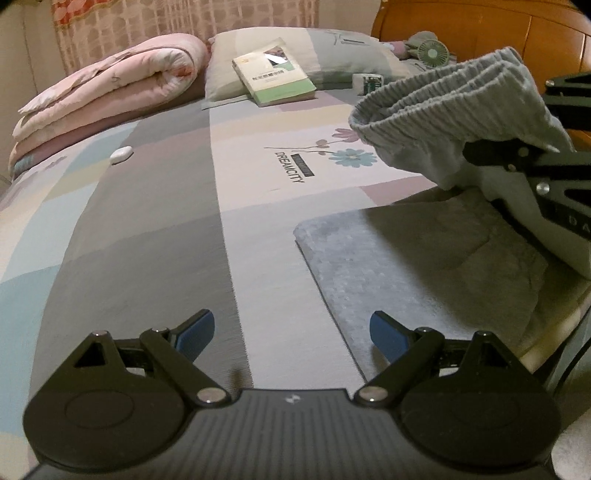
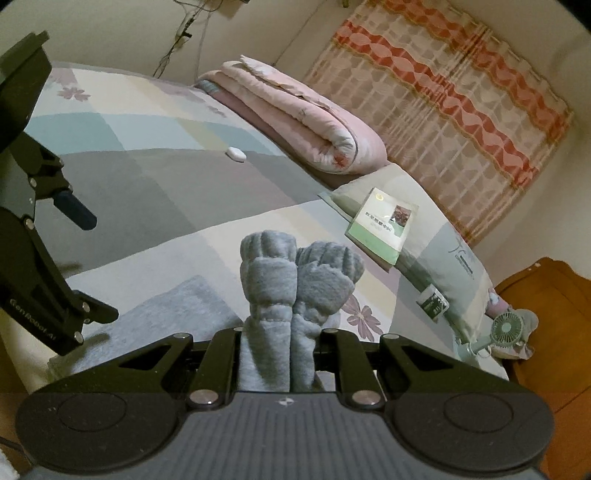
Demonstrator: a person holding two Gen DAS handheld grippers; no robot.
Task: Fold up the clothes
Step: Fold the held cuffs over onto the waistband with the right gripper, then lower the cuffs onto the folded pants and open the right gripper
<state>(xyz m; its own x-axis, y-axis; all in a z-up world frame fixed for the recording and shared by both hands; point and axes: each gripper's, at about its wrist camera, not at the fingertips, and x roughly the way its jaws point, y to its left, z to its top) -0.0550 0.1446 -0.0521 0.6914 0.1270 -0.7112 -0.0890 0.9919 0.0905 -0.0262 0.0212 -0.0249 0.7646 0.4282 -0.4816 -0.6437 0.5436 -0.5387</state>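
A grey garment lies partly flat on the bed (image 1: pixel 406 251) at the right of the left wrist view. Its ribbed waistband (image 1: pixel 443 96) is lifted and bunched above the flat part. My right gripper (image 1: pixel 495 155) is shut on that raised fabric. In the right wrist view the waistband (image 2: pixel 295 273) stands up between the jaws of the right gripper (image 2: pixel 277 354), and the fingertips are hidden by cloth. My left gripper (image 1: pixel 291 325) is open and holds nothing, low over the sheet at the garment's left edge. The left gripper (image 2: pixel 88 262) also shows at the left of the right wrist view.
The patchwork bedsheet (image 1: pixel 166 206) spreads to the left. A rolled pink quilt (image 1: pixel 110 88), a pillow (image 1: pixel 332 51) with a green book (image 1: pixel 275 72), a small fan (image 1: pixel 432 53) and a wooden headboard (image 1: pixel 480 29) are at the far end. A small white object (image 1: pixel 121 154) lies on the sheet.
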